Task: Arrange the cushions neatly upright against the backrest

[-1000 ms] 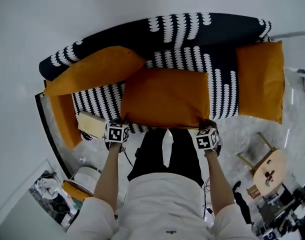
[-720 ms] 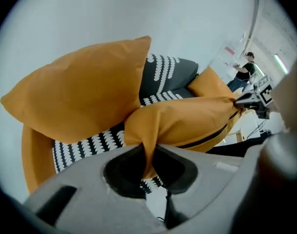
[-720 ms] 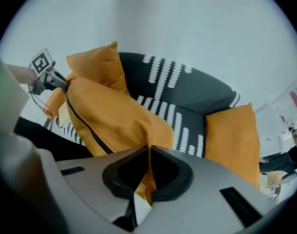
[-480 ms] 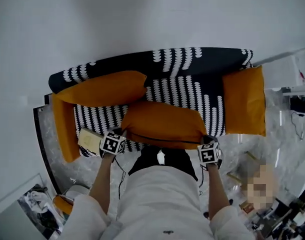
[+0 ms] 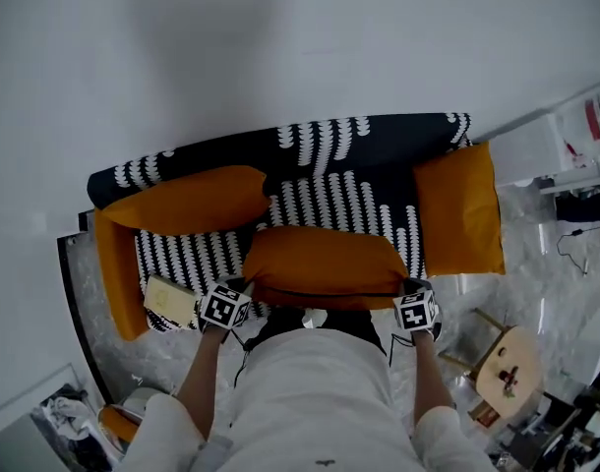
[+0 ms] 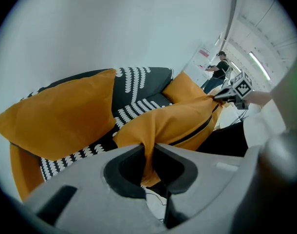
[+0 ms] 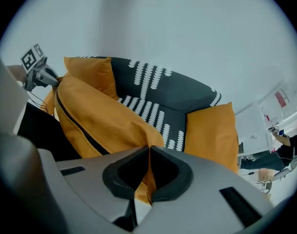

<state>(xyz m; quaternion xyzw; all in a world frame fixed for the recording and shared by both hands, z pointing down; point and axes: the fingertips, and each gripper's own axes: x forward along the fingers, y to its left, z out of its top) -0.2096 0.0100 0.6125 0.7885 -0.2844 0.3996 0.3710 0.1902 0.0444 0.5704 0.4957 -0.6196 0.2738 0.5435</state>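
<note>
One orange cushion [image 5: 325, 264], pinched by left hand-held gripper [image 6: 147, 152], right hand-held gripper [image 7: 148, 154], one patterned sofa [image 5: 369, 141]

Mid cushion [image 5: 325, 264], orange, held up by corners; L cushion [image 5: 187, 203] leans on backrest [image 5: 379, 141]; R cushion [image 5: 459, 209] at right end

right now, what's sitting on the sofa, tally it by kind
orange cushions: 4 (middle, back left, left end, right end)
pale book-like thing: 1
total: 5
</note>
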